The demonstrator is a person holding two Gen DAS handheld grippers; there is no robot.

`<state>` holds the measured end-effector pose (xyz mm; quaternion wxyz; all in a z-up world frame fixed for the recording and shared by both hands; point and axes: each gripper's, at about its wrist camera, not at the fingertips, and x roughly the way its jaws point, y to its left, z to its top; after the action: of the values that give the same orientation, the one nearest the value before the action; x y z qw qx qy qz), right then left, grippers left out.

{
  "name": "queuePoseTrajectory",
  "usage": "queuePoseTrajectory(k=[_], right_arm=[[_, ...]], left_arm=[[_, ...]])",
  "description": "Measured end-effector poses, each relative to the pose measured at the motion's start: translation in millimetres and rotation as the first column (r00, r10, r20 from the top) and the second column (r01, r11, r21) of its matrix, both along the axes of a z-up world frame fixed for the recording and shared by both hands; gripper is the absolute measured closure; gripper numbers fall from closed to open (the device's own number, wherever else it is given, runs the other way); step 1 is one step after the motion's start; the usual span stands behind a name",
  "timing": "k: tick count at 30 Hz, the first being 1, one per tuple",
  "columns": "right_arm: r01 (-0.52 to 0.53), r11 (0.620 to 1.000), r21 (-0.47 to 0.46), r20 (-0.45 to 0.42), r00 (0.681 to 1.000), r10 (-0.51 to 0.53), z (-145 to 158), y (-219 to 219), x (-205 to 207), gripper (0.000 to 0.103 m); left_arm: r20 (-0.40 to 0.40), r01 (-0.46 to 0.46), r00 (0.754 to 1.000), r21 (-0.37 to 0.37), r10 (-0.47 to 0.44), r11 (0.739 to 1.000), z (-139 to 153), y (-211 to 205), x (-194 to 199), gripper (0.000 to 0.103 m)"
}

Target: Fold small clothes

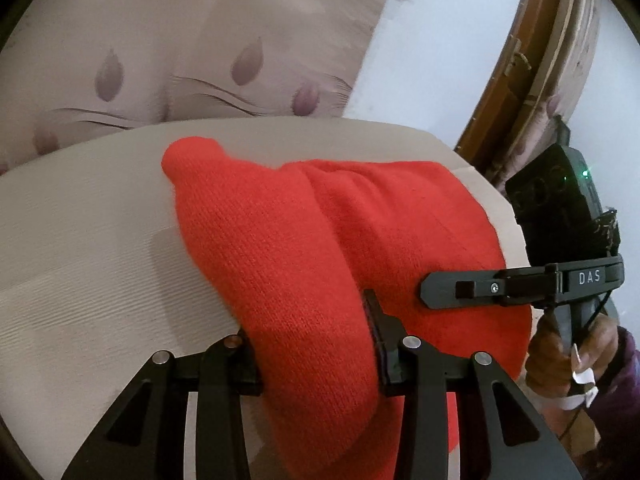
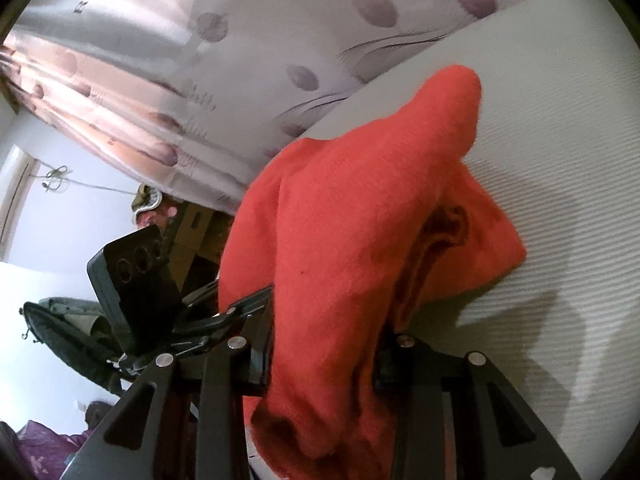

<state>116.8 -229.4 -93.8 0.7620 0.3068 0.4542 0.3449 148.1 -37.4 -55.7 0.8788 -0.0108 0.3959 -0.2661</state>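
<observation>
You have one garment (image 1: 304, 248), a red knit piece, and two grippers, both clamped on it. Your left gripper (image 1: 316, 344) has its two pads pressed on a bunched fold at the near edge. Your right gripper (image 2: 324, 356) pinches another thick fold of the same garment (image 2: 360, 216), knit squeezed between its pads.

The garment lies partly lifted over one table (image 1: 80, 240) with a ribbed pale cover. One rounded end points toward the far edge and rests on the cover; the near part hangs from your grippers, off the surface.

In the left view the right gripper (image 1: 452, 290) comes in from the right side, one finger flat against the red knit; its other finger is hidden behind the cloth. One hand (image 1: 568, 356) with a purple sleeve holds its handle, cut off by the frame edge.

In the right view the left gripper (image 2: 244, 312) shows only as a black body and linkage at the garment's left edge; its tips are buried in the fabric.

One curtain (image 1: 160, 40) with purple drop shapes hangs behind the table. What kind of garment it is you cannot tell: folds hide its outline. The right view is blurred, and the clutter at lower left is hard to make out.
</observation>
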Motion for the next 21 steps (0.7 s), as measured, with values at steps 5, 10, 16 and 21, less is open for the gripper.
queuePoseTrajectory(k=[5, 10, 16, 21], right_arm=[[-0.026, 0.999, 0.024, -0.007, 1.000, 0.026, 2, 27, -11, 0.070], [-0.047, 0.998, 0.038, -0.021, 0.999, 0.048, 0, 47, -24, 0.070], [-0.065, 0.997, 0.037, -0.026, 0.997, 0.066, 1, 63, -36, 0.070], [-0.075, 0.997, 0.031, -0.021, 0.997, 0.076, 2, 69, -42, 0.070]], left_arm=[[0.008, -0.024, 1.000, 0.017, 0.024, 1.000, 4, 23, -20, 0.064], [0.026, -0.029, 0.999, 0.047, 0.028, 0.998, 5, 36, -41, 0.064], [0.028, -0.045, 0.999, 0.039, 0.044, 0.998, 4, 50, -60, 0.064], [0.031, -0.052, 0.998, 0.029, 0.051, 0.998, 2, 57, -67, 0.064]])
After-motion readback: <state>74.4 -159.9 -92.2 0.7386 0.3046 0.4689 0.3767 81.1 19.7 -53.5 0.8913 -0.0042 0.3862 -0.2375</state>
